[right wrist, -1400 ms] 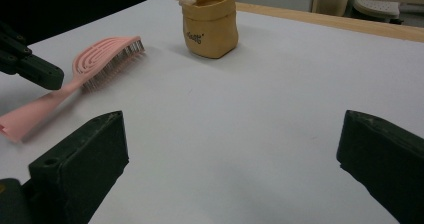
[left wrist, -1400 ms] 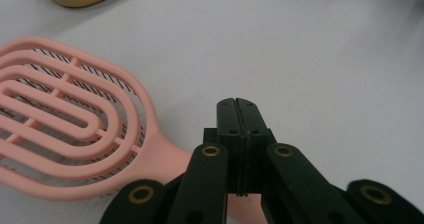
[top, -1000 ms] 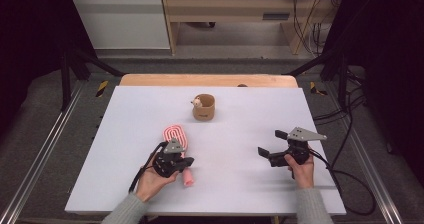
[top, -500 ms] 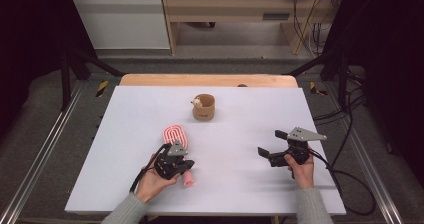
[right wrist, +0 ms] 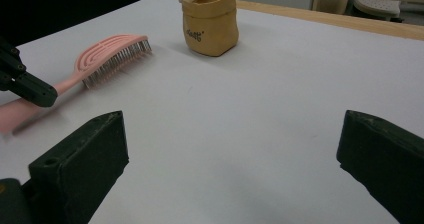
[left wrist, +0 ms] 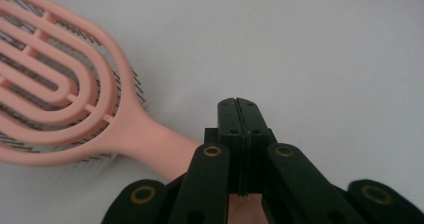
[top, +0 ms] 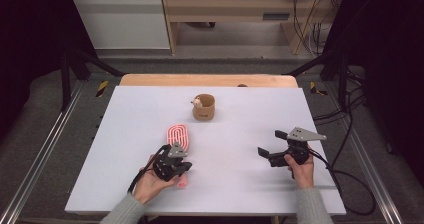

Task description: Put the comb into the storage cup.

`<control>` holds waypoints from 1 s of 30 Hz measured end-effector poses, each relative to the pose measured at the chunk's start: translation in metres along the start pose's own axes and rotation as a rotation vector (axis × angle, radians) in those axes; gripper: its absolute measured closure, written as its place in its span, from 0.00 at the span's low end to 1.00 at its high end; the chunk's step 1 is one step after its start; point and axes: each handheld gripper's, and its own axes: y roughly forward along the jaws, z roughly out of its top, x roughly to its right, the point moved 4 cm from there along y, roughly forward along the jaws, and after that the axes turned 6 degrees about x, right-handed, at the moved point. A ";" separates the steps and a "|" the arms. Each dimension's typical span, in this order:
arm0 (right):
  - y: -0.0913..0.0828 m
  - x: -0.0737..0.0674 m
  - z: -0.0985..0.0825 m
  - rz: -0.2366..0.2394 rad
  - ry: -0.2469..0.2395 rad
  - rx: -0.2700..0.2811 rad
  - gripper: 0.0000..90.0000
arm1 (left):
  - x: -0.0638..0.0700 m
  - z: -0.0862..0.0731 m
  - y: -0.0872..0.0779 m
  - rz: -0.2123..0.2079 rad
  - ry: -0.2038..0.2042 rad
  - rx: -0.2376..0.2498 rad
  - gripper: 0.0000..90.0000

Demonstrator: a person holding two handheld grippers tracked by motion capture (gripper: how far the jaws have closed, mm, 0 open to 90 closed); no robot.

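You're working on a white tabletop (top: 125, 134), and what matters for your next move is how the pink hairbrush (top: 178, 135) lies relative to your left gripper (top: 172, 166). The brush lies flat left of centre, nearer your edge than the far one. Its long axis runs near to far: the oval head points away from you and the handle comes back toward your left hand, its tip poking out just on the near side of the gripper.

The left gripper sits right over that handle, so it is far better placed than the right gripper (top: 267, 154), which is well apart on the right side.

In the left gripper view the jaws are pressed together, tip against tip, with nothing between them. The handle (left wrist: 160, 149) slants in from the left and passes underneath them rather than between them. I judge you'd have to spread the jaws and bring them down across the handle, crosswise to its length, before any grip can happen.

In the right gripper view those jaws stand wide apart and hold nothing.

The brush head (right wrist: 107, 51) is an open frame of curved ribs with dark bristles under it. Beyond it, toward the far edge, stands a small tan pouch (top: 204, 108).
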 end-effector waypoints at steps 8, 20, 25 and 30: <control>0.000 0.000 0.000 0.000 -0.001 0.000 0.00 | -0.002 -0.004 -0.003 0.011 0.005 -0.027 1.00; 0.000 0.000 0.000 0.001 -0.001 -0.001 0.00 | -0.007 -0.009 -0.008 0.034 0.010 -0.053 1.00; 0.000 0.000 0.000 0.001 -0.001 0.000 0.00 | -0.009 -0.011 -0.010 0.045 0.005 -0.055 1.00; 0.000 0.000 0.000 0.001 0.000 -0.001 0.00 | -0.011 -0.012 -0.010 0.053 0.006 -0.065 1.00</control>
